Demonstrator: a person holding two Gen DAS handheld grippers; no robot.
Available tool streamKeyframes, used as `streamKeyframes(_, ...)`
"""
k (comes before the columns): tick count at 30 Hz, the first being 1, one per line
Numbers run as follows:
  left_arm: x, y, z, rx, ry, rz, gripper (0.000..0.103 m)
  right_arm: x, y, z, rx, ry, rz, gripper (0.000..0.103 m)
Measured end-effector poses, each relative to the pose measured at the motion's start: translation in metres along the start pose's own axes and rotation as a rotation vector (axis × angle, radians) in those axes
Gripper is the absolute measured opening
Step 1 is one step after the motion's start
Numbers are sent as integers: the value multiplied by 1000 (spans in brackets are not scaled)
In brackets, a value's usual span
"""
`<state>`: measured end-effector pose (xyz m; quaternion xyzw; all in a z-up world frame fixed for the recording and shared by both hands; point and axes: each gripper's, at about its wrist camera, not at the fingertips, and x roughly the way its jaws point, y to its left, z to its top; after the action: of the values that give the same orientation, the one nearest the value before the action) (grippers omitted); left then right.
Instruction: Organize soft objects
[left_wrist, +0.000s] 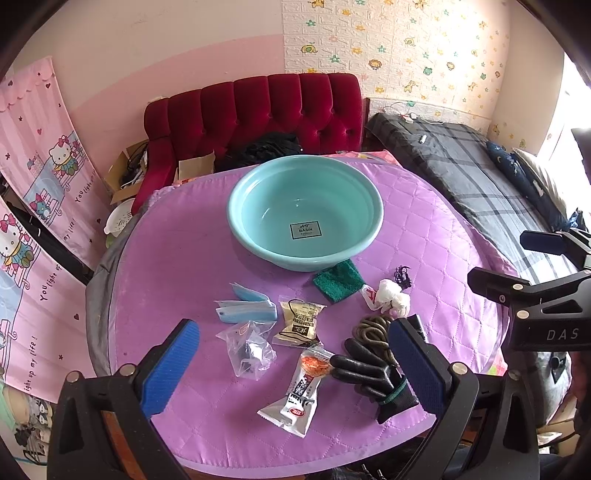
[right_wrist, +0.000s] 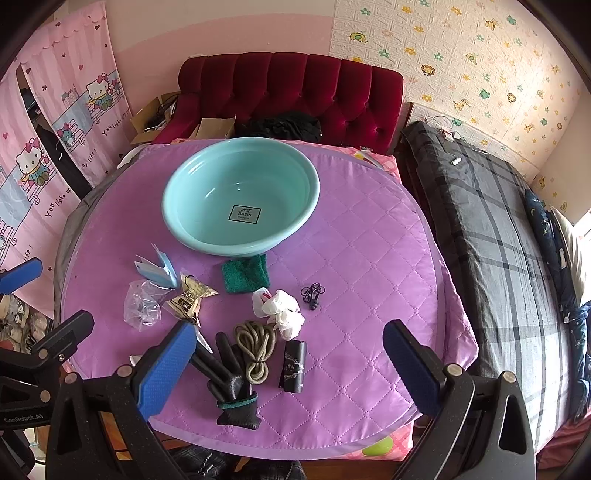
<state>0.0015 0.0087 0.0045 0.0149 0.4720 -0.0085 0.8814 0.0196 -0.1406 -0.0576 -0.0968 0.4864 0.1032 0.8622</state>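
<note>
Right wrist view: your right gripper hangs spread wide and empty over the black glove, fingers pointing toward the basin; left gripper, equally released, sits further left

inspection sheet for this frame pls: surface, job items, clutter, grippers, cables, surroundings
Surface: round table under quilted purple cover.
Job's things: empty teal plastic basin; green scrub pad touching its near side; black rubber-coated glove; coiled olive rope; blue face masks; white crumpled plastic bag.
Clutter: snack packets, clear plastic bag, black printed pouch.
Grippers: left gripper and right gripper open, holding nothing.
Cables: black earphones.
Surroundings: red tufted sofa, plaid bed, pink cartoon curtain.
</note>
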Motion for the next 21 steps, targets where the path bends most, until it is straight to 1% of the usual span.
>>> streamKeyframes(21,8,2,-1,0,-1,4,103,3,2,3,0,6,14,103)
